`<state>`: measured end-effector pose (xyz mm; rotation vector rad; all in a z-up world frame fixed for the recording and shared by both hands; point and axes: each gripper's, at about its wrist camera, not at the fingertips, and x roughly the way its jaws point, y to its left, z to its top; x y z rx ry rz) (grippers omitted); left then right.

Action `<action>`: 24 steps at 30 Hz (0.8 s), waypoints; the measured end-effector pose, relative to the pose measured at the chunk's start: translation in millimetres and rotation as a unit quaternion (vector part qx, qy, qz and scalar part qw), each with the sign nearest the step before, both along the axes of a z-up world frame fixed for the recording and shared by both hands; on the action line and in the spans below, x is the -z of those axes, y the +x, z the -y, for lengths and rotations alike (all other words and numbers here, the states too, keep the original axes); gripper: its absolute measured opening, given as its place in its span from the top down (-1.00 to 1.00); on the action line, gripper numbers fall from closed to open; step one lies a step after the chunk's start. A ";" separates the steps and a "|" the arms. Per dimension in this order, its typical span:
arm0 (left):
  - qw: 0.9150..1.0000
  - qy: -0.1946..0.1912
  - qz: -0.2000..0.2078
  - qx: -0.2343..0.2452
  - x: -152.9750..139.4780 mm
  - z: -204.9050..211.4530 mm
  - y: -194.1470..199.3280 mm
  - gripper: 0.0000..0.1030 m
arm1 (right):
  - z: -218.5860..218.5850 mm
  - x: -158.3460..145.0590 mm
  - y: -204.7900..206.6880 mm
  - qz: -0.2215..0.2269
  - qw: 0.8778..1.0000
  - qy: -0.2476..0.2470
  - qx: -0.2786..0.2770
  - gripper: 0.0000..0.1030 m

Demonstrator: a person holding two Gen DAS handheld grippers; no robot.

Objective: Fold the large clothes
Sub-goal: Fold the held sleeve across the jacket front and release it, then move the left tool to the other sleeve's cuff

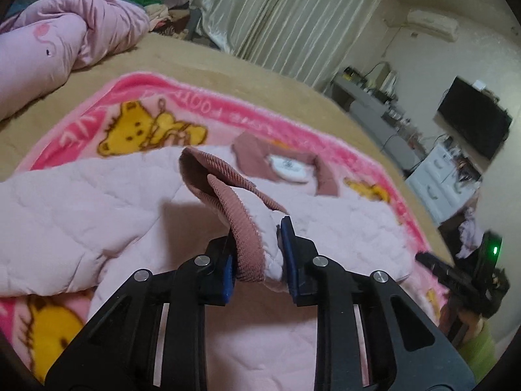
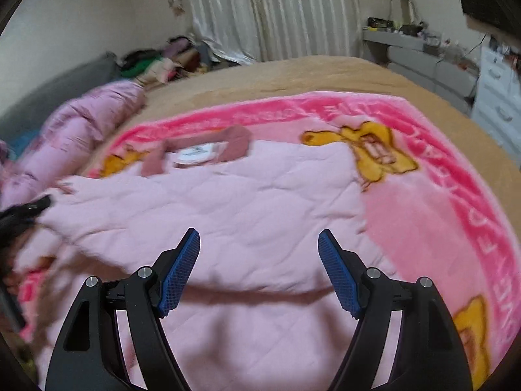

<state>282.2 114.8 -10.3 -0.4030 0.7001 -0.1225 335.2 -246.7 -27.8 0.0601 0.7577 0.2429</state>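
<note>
My left gripper (image 1: 257,254) clenched the ribbed cuff (image 1: 242,228) of the pink quilted jacket (image 2: 228,202), which lay on the bear blanket (image 2: 439,163) mid-bed. My right gripper (image 2: 259,260) hovered released above it; the jacket's near hem was cut off from view.

the bed (image 2: 293,75) has a tan cover, bare along its far side and right edge. a pink blanket (image 2: 439,169) with yellow bears and a bright pink lettered border lies spread flat across the middle of it. on the blanket lies a pale pink quilted garment (image 2: 228,202) with a darker ribbed collar, the collar toward the far side. a rumpled pink duvet (image 1: 65,39) lies bunched on the bed's left side, just beside the blanket. past the far left corner is a blurred pile of clothes (image 2: 153,62); whether it rests on the bed is unclear.
</note>
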 end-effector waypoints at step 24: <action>0.992 0.024 -0.121 -0.029 59.1 -18.0 -6.8 0.26 | -3.9 36.4 22.4 -0.076 0.996 0.020 0.036 -0.68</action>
